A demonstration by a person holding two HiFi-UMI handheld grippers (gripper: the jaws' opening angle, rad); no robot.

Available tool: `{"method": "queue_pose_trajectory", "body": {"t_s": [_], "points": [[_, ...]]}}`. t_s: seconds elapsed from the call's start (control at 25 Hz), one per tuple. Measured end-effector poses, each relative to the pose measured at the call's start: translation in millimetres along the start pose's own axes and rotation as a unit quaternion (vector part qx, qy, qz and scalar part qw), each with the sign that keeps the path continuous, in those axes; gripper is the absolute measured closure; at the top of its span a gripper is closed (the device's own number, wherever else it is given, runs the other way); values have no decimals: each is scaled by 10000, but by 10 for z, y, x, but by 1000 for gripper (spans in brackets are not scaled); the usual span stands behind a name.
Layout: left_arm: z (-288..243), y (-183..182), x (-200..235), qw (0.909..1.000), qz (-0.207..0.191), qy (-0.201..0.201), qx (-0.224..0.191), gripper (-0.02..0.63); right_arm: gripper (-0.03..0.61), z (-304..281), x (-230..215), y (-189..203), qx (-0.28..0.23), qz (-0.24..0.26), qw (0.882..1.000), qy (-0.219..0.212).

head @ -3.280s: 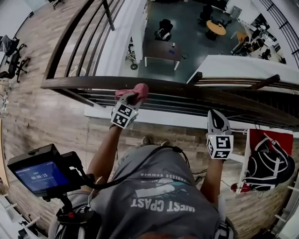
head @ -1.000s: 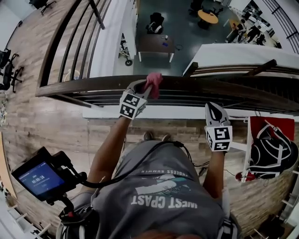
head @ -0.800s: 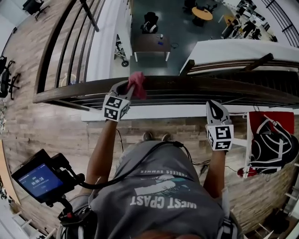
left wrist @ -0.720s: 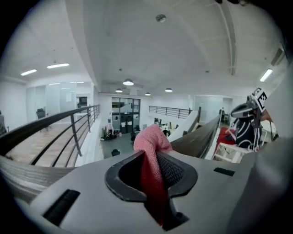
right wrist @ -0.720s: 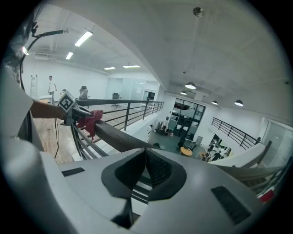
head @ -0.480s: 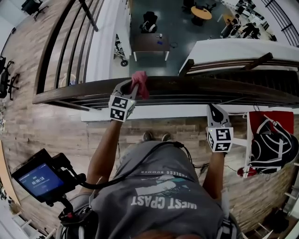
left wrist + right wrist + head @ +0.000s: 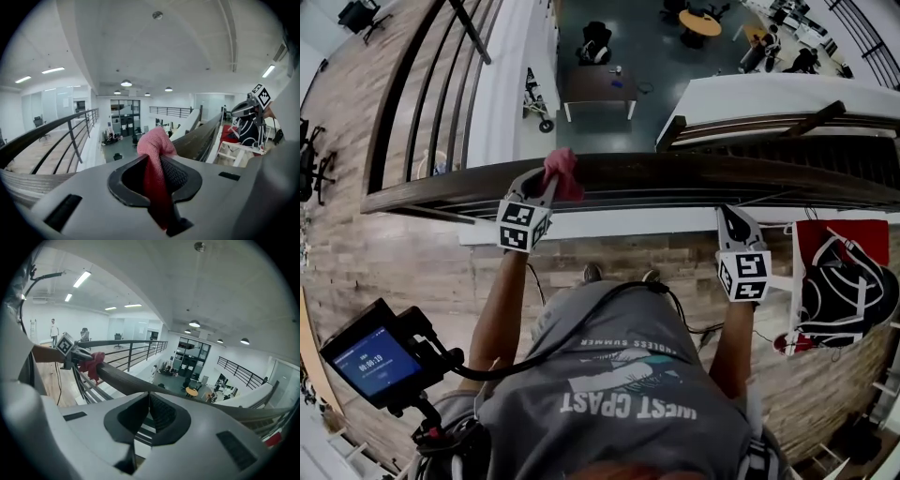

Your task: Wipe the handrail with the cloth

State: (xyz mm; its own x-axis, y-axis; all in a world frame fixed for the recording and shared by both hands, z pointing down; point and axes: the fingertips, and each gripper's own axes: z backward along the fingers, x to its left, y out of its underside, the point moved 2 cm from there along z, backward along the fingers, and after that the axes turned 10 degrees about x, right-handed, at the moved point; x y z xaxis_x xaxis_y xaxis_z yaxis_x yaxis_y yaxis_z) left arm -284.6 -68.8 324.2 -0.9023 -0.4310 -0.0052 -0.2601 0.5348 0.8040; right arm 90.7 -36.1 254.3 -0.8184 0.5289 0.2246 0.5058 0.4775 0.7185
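Note:
A dark wooden handrail [image 7: 675, 173] runs across the head view, above a lower floor. My left gripper [image 7: 546, 183] is shut on a pink-red cloth [image 7: 561, 174] and presses it on the rail's top. In the left gripper view the cloth [image 7: 154, 154] sticks out between the shut jaws, with the handrail [image 7: 199, 138] running off to the right. My right gripper [image 7: 730, 223] is shut and empty, just below the rail on the near side. From the right gripper view the cloth [image 7: 93, 363] and left gripper [image 7: 77, 354] show far left on the handrail [image 7: 131, 383].
Metal bars [image 7: 609, 199] run under the rail. A red and black bag [image 7: 839, 291] lies on the floor to the right. A handheld screen [image 7: 370, 361] hangs at my lower left. Beyond the rail is an open drop to tables [image 7: 598, 84] and chairs.
My left gripper has slid the cloth along the rail, left, slightly back right, then left again. The right gripper has stayed in place by the rail.

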Motion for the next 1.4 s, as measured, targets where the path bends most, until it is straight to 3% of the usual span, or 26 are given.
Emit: {"method": "queue_pose_trajectory", "body": {"t_s": [0.12, 0.28, 0.4, 0.52, 0.64, 0.76, 0.88, 1.04, 1.12, 1.2, 1.28, 1.4], "points": [[-71, -91, -61, 9999, -107, -83, 62, 554, 572, -39, -147, -75, 8, -25, 10000, 1], [-472, -434, -721, 9985, -412, 361, 60, 554, 572, -139, -342, -238, -123, 96, 9997, -212], [-774, -573, -1436, 9981, -483, 354, 110, 554, 572, -48, -866, 33, -284, 210, 9987, -364], [-886, -588, -1792, 9989, -350, -87, 311, 552, 572, 143, -1767, 589, -351, 50, 9990, -280], [-699, -435, -1635, 9952, 72, -840, 496, 552, 572, 318, -2459, 1077, -317, -183, 9993, -49], [-572, -366, -1352, 9890, 603, -1258, 488, 554, 572, 287, -2646, 1178, -212, -268, 9994, -48], [-838, -557, -1491, 9919, 495, -1071, 473, 554, 572, 137, -2510, 1040, -198, -143, 9993, -286], [-1347, -966, -2143, 9981, -138, -453, 406, 554, 572, 20, -2264, 800, -265, 190, 9977, -601], [-1369, -983, -2189, 9980, -273, -359, 440, 554, 572, 28, -2219, 775, -247, 260, 9973, -647], [-1197, -853, -1909, 9972, -111, -548, 501, 554, 572, 54, -2272, 813, -205, 255, 9977, -593], [-963, -690, -1563, 9937, 319, -948, 502, 554, 572, 97, -2467, 942, -148, 158, 9986, -485], [-970, -667, -1648, 9877, 821, -1262, 434, 554, 572, 160, -2937, 1352, -34, -78, 9992, -392]]}}
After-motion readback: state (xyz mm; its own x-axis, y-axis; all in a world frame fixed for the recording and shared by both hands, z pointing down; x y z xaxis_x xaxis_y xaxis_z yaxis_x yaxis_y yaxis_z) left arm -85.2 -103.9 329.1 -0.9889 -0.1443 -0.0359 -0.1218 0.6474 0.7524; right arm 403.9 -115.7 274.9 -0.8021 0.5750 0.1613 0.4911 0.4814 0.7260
